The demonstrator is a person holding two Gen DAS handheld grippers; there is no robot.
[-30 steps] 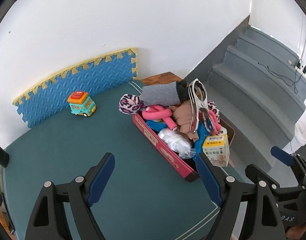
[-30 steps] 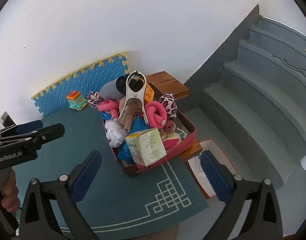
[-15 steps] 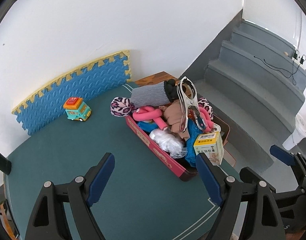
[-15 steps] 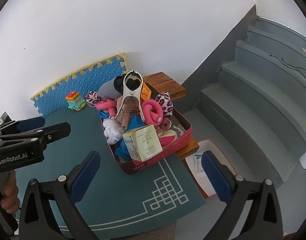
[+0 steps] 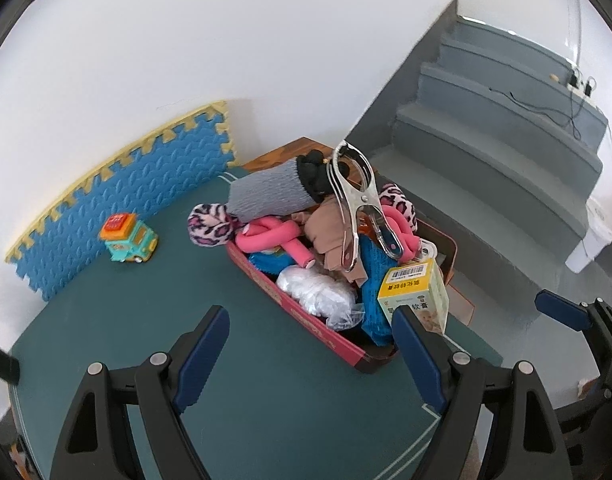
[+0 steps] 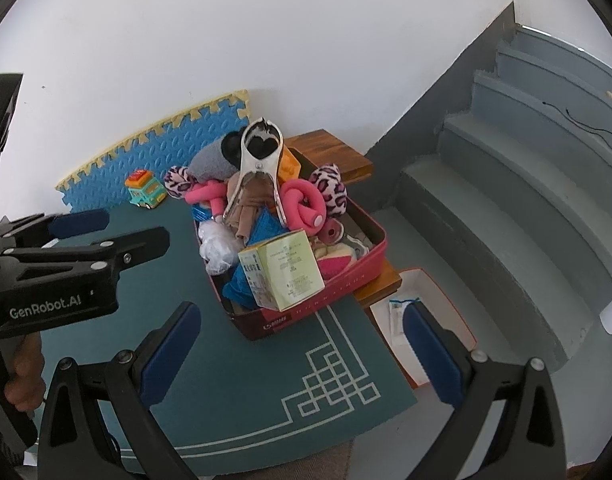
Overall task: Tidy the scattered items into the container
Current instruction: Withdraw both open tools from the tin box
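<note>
Red box [image 6: 346,280] is piled high, big metal clip [image 6: 258,168] and carton [image 6: 282,272] perched on top, while the toy bus [image 5: 128,238] sits alone on the green mat [image 5: 146,320] by the foam wall. Both hand-held grippers, left [image 5: 306,356] and right [image 6: 298,352], hang spread apart and empty. If the bus goes in, I'd pinch its flat sides and set it down gently so the heap doesn't topple.

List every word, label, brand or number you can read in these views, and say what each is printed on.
"GenRobot.AI": on the side of the left gripper.
Small carton: printed text and, in the left wrist view, a barcode label; too small to read.
Red box: pale lettering on its walls; too blurred to read.
Toy truck: nothing legible.
</note>
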